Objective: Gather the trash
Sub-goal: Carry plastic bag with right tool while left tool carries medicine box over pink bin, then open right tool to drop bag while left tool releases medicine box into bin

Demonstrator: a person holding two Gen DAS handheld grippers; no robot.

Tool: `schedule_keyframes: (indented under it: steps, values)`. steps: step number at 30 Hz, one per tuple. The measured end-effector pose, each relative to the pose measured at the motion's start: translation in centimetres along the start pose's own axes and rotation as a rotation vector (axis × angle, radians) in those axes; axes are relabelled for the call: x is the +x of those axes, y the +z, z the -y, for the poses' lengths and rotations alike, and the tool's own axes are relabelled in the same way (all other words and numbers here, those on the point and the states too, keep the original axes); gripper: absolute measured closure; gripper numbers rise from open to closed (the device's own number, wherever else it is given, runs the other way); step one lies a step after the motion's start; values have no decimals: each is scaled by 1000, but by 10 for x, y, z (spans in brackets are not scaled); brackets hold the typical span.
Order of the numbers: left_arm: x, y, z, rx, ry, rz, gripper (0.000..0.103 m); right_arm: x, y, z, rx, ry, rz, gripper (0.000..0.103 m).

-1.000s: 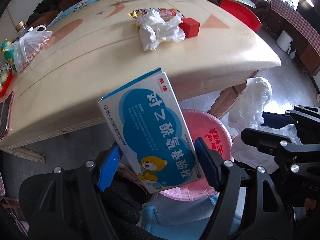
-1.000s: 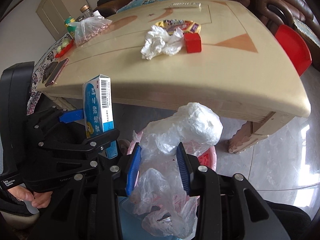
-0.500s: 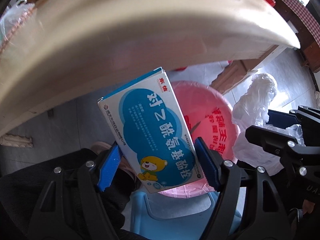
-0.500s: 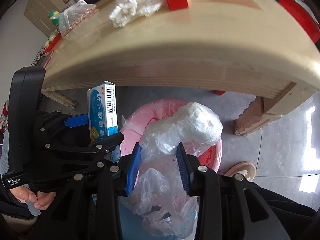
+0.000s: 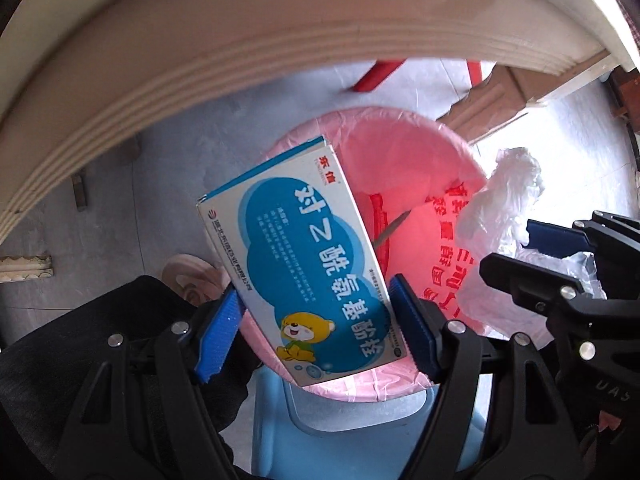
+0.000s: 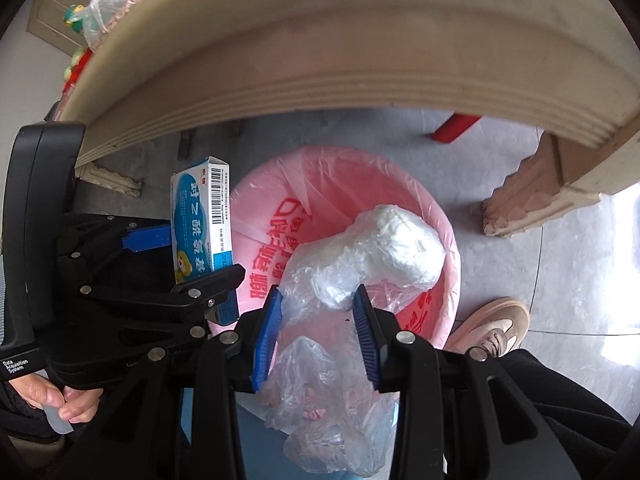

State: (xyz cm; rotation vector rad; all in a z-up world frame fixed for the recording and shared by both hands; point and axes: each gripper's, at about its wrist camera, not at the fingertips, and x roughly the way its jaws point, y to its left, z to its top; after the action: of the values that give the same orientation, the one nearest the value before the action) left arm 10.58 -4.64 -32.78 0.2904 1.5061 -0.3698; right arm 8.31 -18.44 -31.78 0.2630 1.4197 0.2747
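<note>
- Left wrist view: the left tool (image 5: 316, 328) clamps a blue-and-white medicine box (image 5: 300, 264) between its pads, tilted over the pink-lined bin (image 5: 404, 168); desk (image 5: 200, 48) edge at 12 o'clock.
- Right wrist view: the right tool (image 6: 318, 332) pinches a crumpled clear plastic bag (image 6: 360, 264) above the bin's 3 o'clock half.

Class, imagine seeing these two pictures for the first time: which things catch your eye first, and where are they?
A blue-and-white medicine box clamped in the left gripper hangs over a bin lined with a pink bag. Beside it, the right gripper pinches a clear plastic bag above the same bin, under the table edge.
</note>
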Motion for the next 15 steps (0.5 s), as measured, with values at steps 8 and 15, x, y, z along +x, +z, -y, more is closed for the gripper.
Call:
schedule_keyframes:
  steps: [8, 15]
  values:
    - [36, 7, 0, -10, 0, -99, 32, 32, 3, 8, 2, -7, -79, 67]
    - [52, 12, -6, -19, 0, -171, 32, 44, 3, 13, 3, -3, -105, 59]
